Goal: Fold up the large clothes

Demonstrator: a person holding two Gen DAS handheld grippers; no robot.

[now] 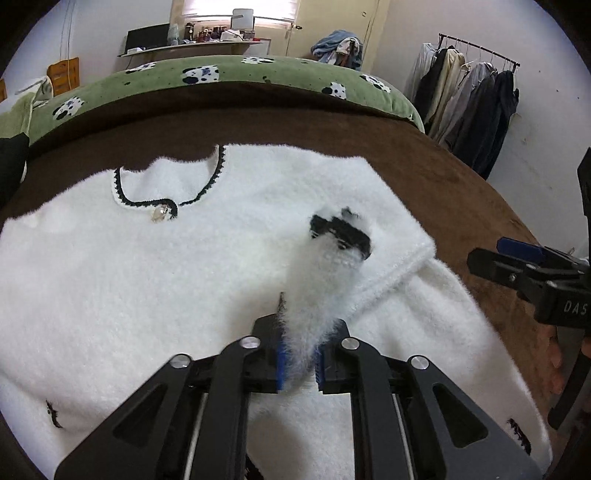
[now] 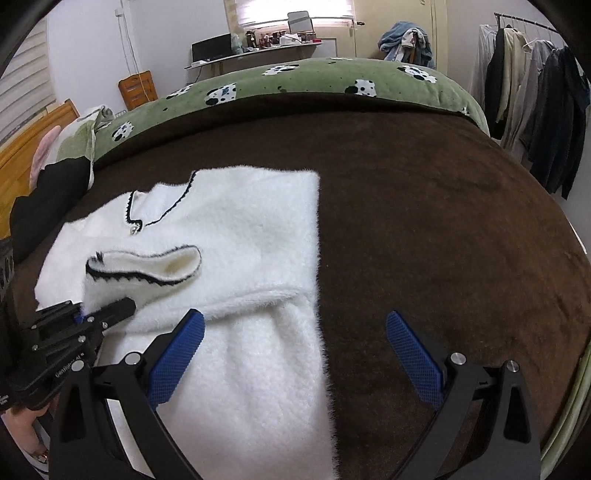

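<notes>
**A lived-in bedroom**

The scene was a bedroom in a home. A wide bed (image 2: 424,206) filled most of both views, spread with a brown blanket and a green cover (image 1: 258,74) printed with black-and-white patches. Against the wall stood a clothes rail (image 1: 476,50) hung with jackets and shirts. A cluttered shelf (image 2: 258,51) ran under a bright window (image 2: 291,11) with a blind, carrying bottles and a dark screen. More clothes lay heaped near a pale door (image 1: 373,26).
</notes>
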